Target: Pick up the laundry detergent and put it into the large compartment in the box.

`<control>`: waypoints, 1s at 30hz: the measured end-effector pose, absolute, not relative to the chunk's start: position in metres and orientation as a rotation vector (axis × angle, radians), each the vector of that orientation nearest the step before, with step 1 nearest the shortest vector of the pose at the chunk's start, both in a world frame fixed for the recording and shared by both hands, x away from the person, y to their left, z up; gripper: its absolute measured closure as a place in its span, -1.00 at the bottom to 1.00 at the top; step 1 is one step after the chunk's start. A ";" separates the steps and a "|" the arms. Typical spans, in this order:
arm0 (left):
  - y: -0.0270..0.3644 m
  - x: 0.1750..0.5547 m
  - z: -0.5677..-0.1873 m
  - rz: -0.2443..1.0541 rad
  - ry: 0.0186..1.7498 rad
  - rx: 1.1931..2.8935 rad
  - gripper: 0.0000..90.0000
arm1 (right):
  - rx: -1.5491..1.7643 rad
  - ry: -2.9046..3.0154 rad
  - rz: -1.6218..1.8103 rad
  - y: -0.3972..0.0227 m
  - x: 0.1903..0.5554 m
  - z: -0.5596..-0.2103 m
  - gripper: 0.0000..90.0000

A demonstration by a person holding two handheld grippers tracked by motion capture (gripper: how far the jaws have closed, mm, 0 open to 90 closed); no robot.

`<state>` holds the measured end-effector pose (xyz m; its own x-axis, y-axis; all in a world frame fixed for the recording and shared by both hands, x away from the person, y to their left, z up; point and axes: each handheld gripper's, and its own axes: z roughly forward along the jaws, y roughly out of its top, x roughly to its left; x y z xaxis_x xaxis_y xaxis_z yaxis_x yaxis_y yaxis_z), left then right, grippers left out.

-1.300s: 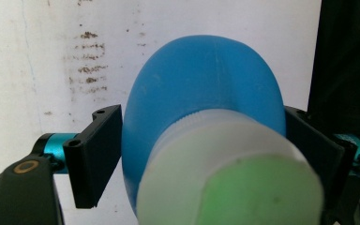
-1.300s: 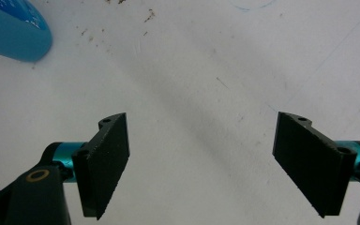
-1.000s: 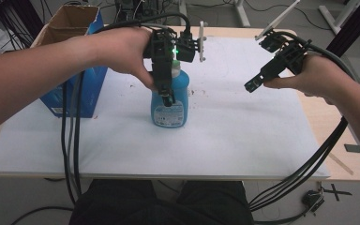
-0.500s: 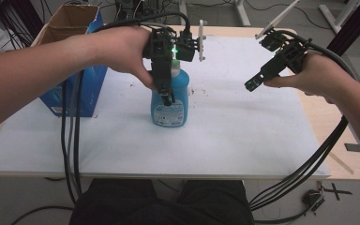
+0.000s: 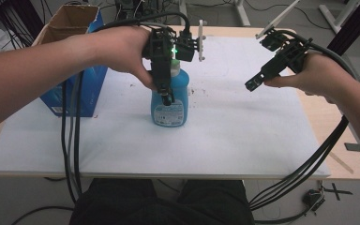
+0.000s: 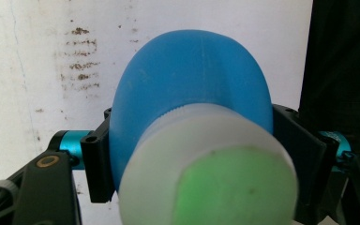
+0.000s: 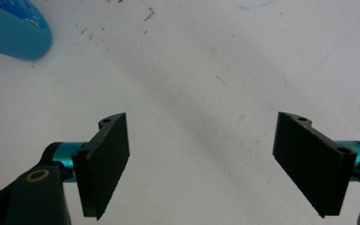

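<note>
A blue bottle (image 5: 169, 107) with a white cap (image 6: 211, 173) stands upright on the white mat, left of centre. My left gripper (image 5: 166, 96) comes down over it from above. Its jaws have just been closing, and in the left gripper view both black pads (image 6: 98, 159) lie against the sides of the bottle (image 6: 192, 84) below the cap. My right gripper (image 5: 253, 84) hovers at the right, tilted toward the bottle. In the right gripper view it (image 7: 201, 159) is open over bare mat with nothing between the jaws, and the bottle's base (image 7: 9, 28) is at the top left.
A blue carton (image 5: 82, 89) and an open cardboard box (image 5: 70, 18) stand at the table's left rear. The white mat (image 5: 239, 136) covers most of the wooden table (image 5: 351, 154). Black cables (image 5: 70, 140) trail from both grippers over the front edge.
Both hands have stayed where they were. The left gripper's jaws have drawn in against the bottle; the right gripper is unchanged.
</note>
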<state>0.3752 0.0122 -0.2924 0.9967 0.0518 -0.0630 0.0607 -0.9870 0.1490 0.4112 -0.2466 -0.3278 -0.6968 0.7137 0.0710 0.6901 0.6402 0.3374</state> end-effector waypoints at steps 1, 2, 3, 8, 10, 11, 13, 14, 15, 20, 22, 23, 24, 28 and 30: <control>0.012 0.375 -0.292 -0.083 0.078 2.993 -0.42 | 1.195 2.782 0.529 -0.247 0.411 -0.328 -0.59; 0.012 0.375 -0.292 -0.080 0.080 2.990 -0.40 | 1.195 2.781 0.527 -0.247 0.411 -0.328 -0.59; 0.012 0.375 -0.292 -0.082 0.087 2.989 -0.40 | 1.194 2.781 0.523 -0.246 0.411 -0.328 -0.59; 0.012 0.376 -0.291 -0.066 0.083 2.993 -0.35 | 1.193 2.781 0.525 -0.246 0.411 -0.328 -0.59; 0.012 0.376 -0.291 -0.062 0.089 2.991 -0.32 | 1.198 2.780 0.526 -0.247 0.410 -0.328 -0.59; 0.012 0.376 -0.291 -0.057 0.088 2.993 -0.30 | 1.196 2.781 0.525 -0.247 0.410 -0.328 -0.59; 0.011 0.376 -0.291 -0.052 0.090 3.000 -0.28 | 1.197 2.781 0.525 -0.247 0.411 -0.328 -0.59; 0.011 0.376 -0.290 -0.047 0.085 3.002 -0.26 | 1.197 2.781 0.525 -0.247 0.410 -0.329 -0.59; 0.010 0.377 -0.290 -0.045 0.089 3.004 -0.25 | 1.196 2.781 0.527 -0.247 0.410 -0.329 -0.59; 0.010 0.377 -0.289 -0.037 0.092 3.007 -0.18 | 1.194 2.787 0.525 -0.247 0.410 -0.330 -0.59; 0.010 0.377 -0.289 -0.036 0.091 3.007 -0.18 | 1.198 2.787 0.526 -0.247 0.410 -0.330 -0.59; 0.010 0.377 -0.289 -0.036 0.091 3.008 -0.18 | 1.193 2.788 0.526 -0.248 0.410 -0.330 -0.59; 0.010 0.377 -0.288 -0.034 0.088 3.011 -0.18 | 1.195 2.785 0.529 -0.248 0.410 -0.330 -0.59; 0.009 0.374 -0.287 -0.023 0.074 3.018 -0.17 | 1.201 2.783 0.533 -0.249 0.409 -0.330 -0.59; 0.008 0.372 -0.287 -0.011 0.071 3.020 -0.16 | 1.198 2.782 0.533 -0.249 0.409 -0.330 -0.59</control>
<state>0.3723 0.0076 -0.2869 0.9989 0.0466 -0.0099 0.0475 -0.9916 0.1200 0.4090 -0.2492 -0.3297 -0.6949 0.7152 0.0750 0.6923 0.6370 0.3390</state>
